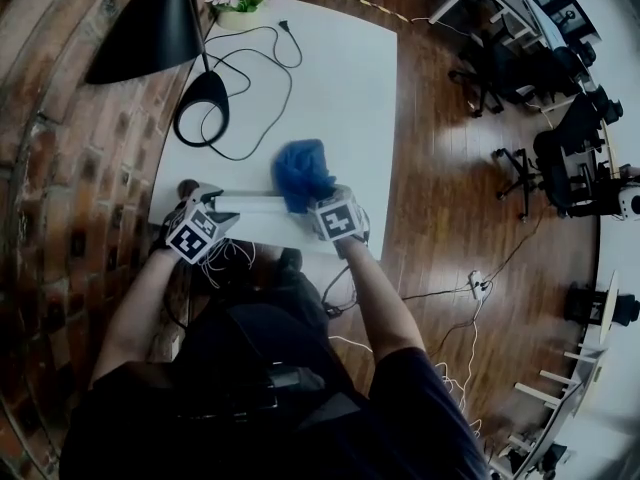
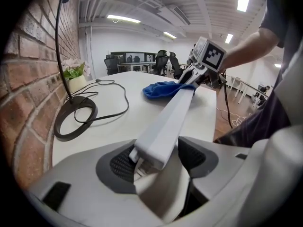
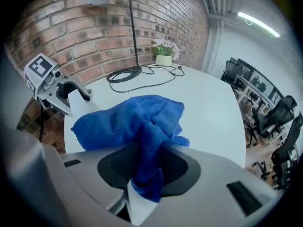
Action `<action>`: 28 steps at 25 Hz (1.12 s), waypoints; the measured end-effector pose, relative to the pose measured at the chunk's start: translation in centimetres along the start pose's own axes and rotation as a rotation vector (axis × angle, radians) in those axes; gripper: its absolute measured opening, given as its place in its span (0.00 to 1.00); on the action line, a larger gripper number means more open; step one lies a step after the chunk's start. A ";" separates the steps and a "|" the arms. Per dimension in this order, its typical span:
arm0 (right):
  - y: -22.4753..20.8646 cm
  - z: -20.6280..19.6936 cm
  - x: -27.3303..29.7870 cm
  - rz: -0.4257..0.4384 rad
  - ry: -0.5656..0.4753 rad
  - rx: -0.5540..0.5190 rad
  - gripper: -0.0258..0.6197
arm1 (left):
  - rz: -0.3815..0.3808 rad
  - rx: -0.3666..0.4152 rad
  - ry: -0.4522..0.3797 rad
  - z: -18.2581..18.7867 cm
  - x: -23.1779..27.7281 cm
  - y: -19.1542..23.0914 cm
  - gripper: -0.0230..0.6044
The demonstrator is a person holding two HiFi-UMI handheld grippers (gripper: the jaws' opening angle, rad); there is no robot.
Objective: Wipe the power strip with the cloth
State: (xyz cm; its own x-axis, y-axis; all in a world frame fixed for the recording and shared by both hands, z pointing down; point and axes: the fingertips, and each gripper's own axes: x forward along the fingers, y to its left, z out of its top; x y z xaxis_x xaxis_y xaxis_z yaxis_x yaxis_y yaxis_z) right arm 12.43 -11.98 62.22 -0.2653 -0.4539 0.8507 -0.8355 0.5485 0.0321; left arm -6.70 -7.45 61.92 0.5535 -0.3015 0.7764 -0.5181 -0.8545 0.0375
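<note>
White tabletop [image 1: 340, 78] by brick wall [image 1: 60, 168] — left gripper [image 2: 158, 162] clamps near end of long white plastic power strip [image 2: 168, 117], right gripper [image 3: 147, 178] pinches crumpled blue microfibre cloth [image 3: 128, 122] over its far end — wiping apparently barely begun, most of the length left.

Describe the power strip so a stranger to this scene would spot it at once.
On the white table beside the brick wall, look along the edge nearest the person. The power strip is the long white bar there, one end between the left gripper's jaws, the other at the blue cloth; the lamp and its cable are black.
</note>
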 end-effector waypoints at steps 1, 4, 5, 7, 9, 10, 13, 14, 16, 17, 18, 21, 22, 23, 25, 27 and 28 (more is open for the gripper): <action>0.5 0.0 0.1 -0.011 0.002 -0.027 0.19 | 0.005 0.001 -0.001 -0.1 0.0 0.1 0.48; 0.7 0.0 0.1 -0.062 -0.006 -0.037 0.14 | 0.014 0.001 -0.007 -0.1 0.1 0.1 0.48; 0.6 0.0 0.0 -0.072 -0.011 -0.027 0.14 | 0.016 0.002 -0.008 0.0 0.1 0.1 0.48; 0.7 -0.1 -0.2 -0.066 -0.016 -0.027 0.14 | 0.015 0.001 -0.016 0.1 0.1 -0.1 0.48; 0.9 -0.5 -0.5 -0.051 0.005 -0.032 0.14 | 0.010 -0.006 -0.017 0.2 0.1 -0.3 0.48; 1.0 -0.8 -0.9 -0.051 0.018 -0.023 0.14 | 0.006 -0.010 -0.017 0.2 0.2 -0.3 0.48; 1.4 -0.7 -3.0 -0.058 -0.009 0.037 0.14 | 0.000 -0.014 -0.013 0.1 0.3 0.0 0.47; 1.7 -0.3 -3.7 -0.056 -0.031 0.039 0.14 | 0.000 -0.012 -0.010 0.0 0.3 0.2 0.47; 2.6 0.8 -5.2 -0.046 -0.065 0.011 0.13 | -0.001 -0.007 -0.009 -0.2 0.3 0.2 0.47; 3.1 1.3 -6.0 -0.035 -0.083 -0.001 0.13 | -0.002 -0.005 -0.012 -0.2 0.3 0.1 0.47; 3.6 2.0 -6.7 -0.021 -0.102 -0.007 0.13 | -0.001 -0.003 -0.016 -0.2 0.4 0.0 0.47; 5.2 3.2 -8.1 0.020 -0.125 -0.040 0.14 | 0.005 0.003 -0.021 -0.2 0.5 0.1 0.47; 5.7 3.2 -8.1 0.030 -0.113 -0.068 0.14 | 0.007 0.003 -0.019 -0.2 0.4 0.0 0.47; 6.2 3.1 -7.8 0.039 -0.098 -0.096 0.14 | 0.008 0.002 -0.018 -0.2 0.4 0.0 0.47; 7.3 3.2 -7.2 0.066 -0.079 -0.131 0.14 | 0.009 0.000 -0.017 -0.1 0.3 0.0 0.47; 8.5 3.4 -6.6 0.094 -0.069 -0.152 0.14 | 0.008 0.001 -0.019 0.0 0.4 -0.1 0.47; 9.0 3.4 -6.3 0.095 -0.061 -0.176 0.14 | 0.008 0.000 -0.021 0.0 0.4 -0.1 0.47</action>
State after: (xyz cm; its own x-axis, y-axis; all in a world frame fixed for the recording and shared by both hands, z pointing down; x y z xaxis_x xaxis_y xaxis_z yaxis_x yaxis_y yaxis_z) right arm 4.88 -6.58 55.36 -0.3722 -0.4326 0.8212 -0.7098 0.7027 0.0484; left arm -6.41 -7.52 62.19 0.5627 -0.3168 0.7635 -0.5222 -0.8522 0.0313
